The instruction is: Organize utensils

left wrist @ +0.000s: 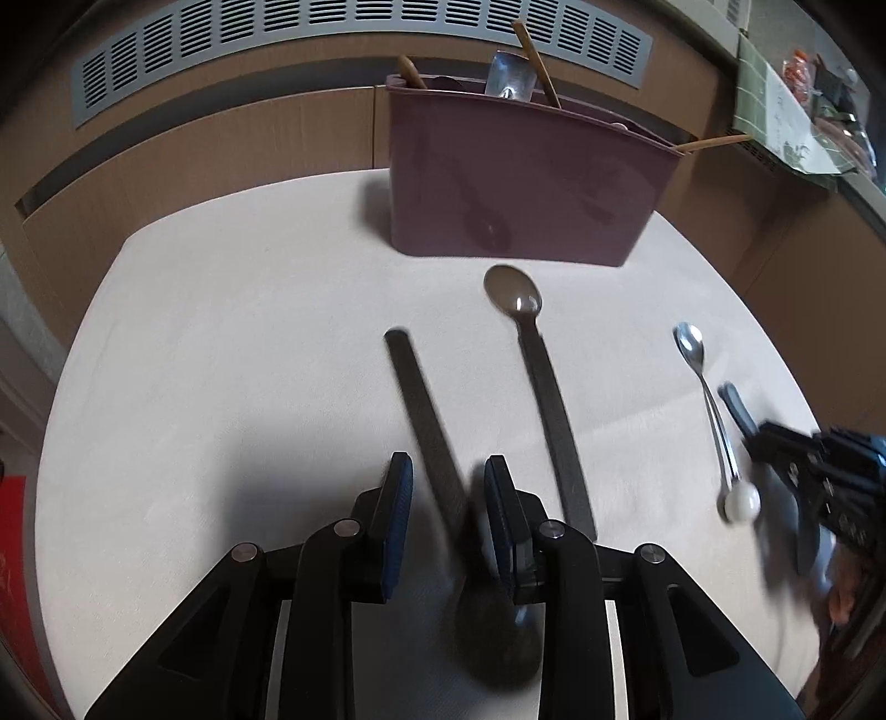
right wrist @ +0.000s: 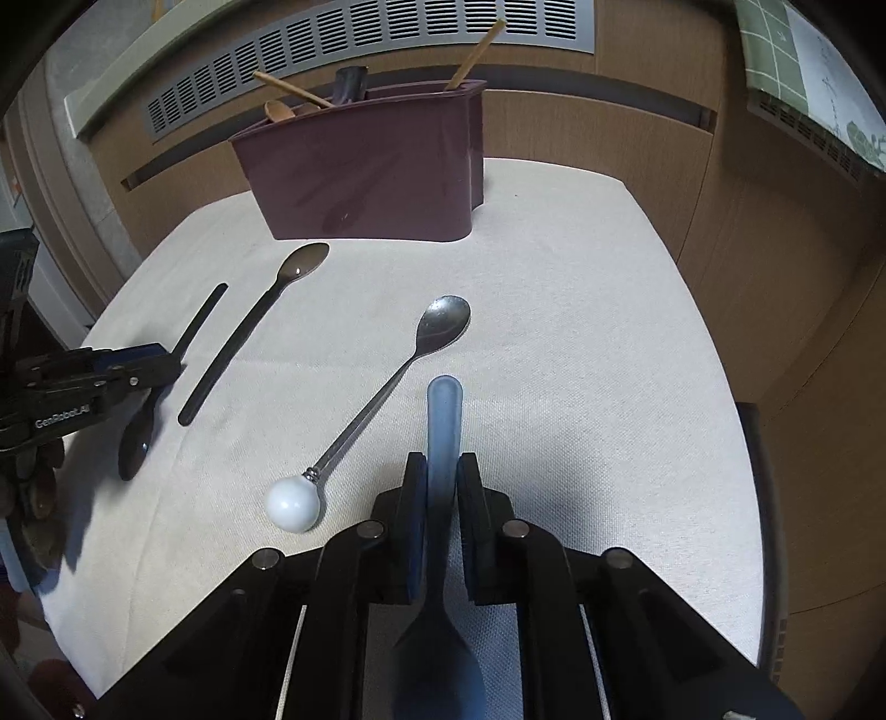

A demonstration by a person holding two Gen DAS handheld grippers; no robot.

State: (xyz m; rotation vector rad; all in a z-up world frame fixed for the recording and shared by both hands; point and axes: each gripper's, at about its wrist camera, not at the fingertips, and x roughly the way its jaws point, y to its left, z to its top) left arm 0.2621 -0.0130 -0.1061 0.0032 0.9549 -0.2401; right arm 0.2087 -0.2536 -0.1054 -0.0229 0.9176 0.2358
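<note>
A maroon utensil holder [left wrist: 515,177] [right wrist: 365,171] stands at the table's far side with wooden sticks and a metal piece in it. My left gripper [left wrist: 448,487] is open, its fingers on either side of a black spoon [left wrist: 426,410] lying on the cloth, bowl towards me. A second black spoon [left wrist: 545,399] [right wrist: 249,327] lies beside it, bowl towards the holder. A metal spoon with a white ball end [left wrist: 714,421] [right wrist: 382,393] lies further right. My right gripper [right wrist: 443,471] is shut on a blue utensil [right wrist: 443,421], handle pointing forward.
The table is covered with a cream cloth [left wrist: 249,360] [right wrist: 581,360]. A wooden panel with a vent grille [left wrist: 332,33] runs behind it. A green checked cloth with clutter [left wrist: 786,111] sits at the far right.
</note>
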